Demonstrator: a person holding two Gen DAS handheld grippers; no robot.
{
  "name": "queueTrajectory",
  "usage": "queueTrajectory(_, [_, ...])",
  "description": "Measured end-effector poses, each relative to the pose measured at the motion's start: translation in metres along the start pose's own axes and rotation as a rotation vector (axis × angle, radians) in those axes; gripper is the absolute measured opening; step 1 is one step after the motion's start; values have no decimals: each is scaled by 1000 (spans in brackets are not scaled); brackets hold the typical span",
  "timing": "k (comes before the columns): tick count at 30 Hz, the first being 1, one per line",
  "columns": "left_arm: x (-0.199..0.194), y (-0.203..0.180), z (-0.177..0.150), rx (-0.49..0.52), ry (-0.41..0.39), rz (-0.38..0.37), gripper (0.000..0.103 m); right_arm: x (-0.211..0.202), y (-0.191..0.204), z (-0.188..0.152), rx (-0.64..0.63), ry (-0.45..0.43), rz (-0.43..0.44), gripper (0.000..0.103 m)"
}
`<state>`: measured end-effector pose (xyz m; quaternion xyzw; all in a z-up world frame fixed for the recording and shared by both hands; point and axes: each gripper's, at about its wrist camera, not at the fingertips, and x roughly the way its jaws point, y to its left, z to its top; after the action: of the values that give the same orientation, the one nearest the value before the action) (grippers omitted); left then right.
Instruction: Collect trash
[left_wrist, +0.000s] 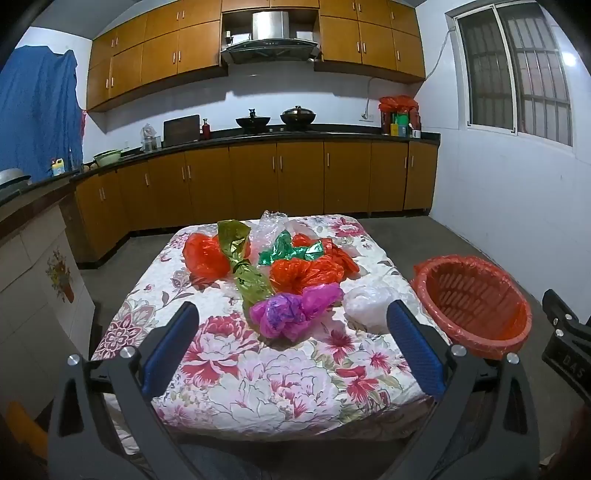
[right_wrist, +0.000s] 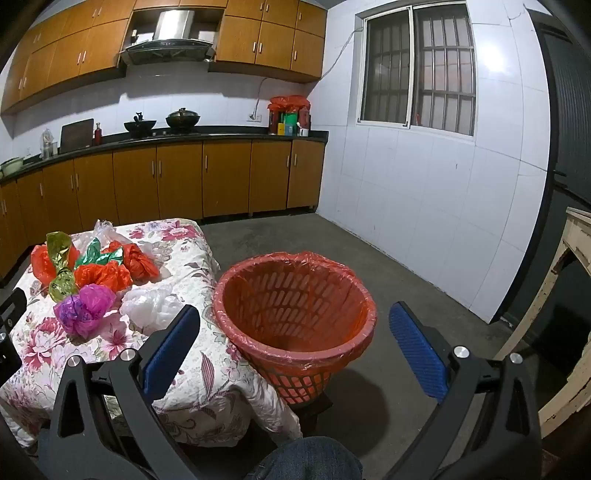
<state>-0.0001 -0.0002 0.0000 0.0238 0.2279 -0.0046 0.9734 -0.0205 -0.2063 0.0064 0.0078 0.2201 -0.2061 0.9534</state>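
Crumpled plastic bags lie on a table with a floral cloth: a pink-purple bag nearest, a white bag to its right, orange bags, a gold-green wrapper, a green foil piece and a clear bag behind. An orange lined waste basket stands beside the table's right edge. My left gripper is open in front of the pink-purple bag, apart from it. My right gripper is open before the basket, nothing between its fingers. The same pink-purple bag shows in the right wrist view.
Wooden kitchen cabinets and a dark counter with woks run along the back wall. Bare concrete floor lies beyond the basket. A worn pale wooden frame stands at the far right. A person's knee in jeans shows below.
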Motion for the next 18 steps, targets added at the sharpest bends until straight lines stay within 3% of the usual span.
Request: queueTrajectory(18, [0,0,0,-2,8,-1,99,0,-1,0,1,2,0,101])
